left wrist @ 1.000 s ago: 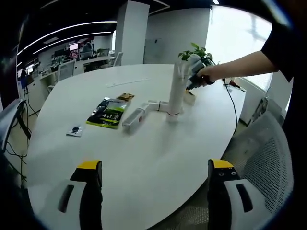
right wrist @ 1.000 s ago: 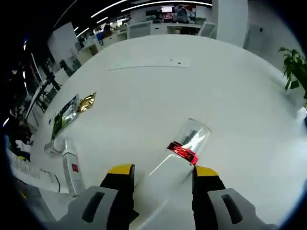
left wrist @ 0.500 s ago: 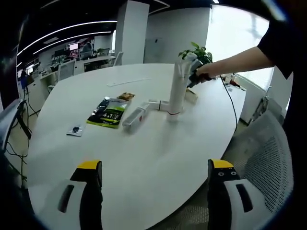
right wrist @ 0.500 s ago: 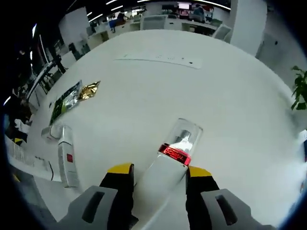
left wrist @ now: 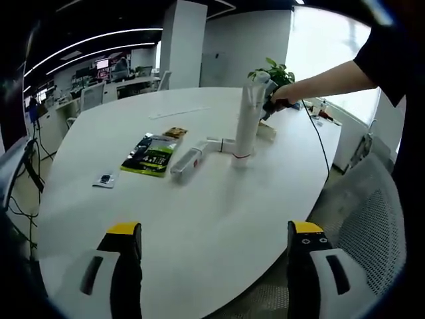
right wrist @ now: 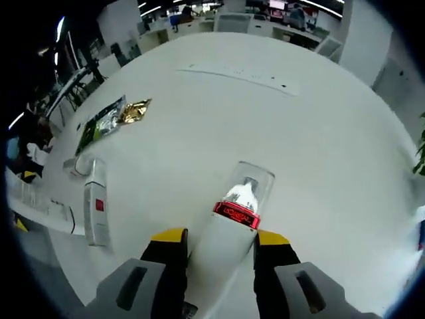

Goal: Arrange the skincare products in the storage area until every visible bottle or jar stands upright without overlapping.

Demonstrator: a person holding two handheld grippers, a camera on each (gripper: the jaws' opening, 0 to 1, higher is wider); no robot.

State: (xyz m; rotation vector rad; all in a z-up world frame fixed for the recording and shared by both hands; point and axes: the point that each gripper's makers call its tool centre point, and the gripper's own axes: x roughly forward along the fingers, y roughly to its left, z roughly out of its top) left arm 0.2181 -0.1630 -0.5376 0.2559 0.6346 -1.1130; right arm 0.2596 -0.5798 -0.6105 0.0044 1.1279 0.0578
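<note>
In the left gripper view I count three skincare items on the white table (left wrist: 199,226), well ahead of my left gripper (left wrist: 212,256): one tall white bottle (left wrist: 246,129) standing upright, one white tube (left wrist: 188,161) lying flat to its left, and one smaller white piece (left wrist: 219,145) lying between them. There is also one green packet (left wrist: 149,156), one gold wrapper (left wrist: 174,133) and one small dark sachet (left wrist: 104,180) (none of them bottles). My left gripper hangs wide open with nothing between its jaws.

My right gripper (right wrist: 219,242) is clamped on the bottle's white body just below the red band (right wrist: 236,214), with the clear cap (right wrist: 249,188) pointing ahead of the jaws. The flat tube lies off to the left of this gripper, and the green packet and gold wrapper sit farther ahead on the left.

Against a second ago, the jaws sit closer together on the bottle, and the right gripper view has rolled so the bottle lines up more straight ahead; in the left gripper view the bottle stands as before
</note>
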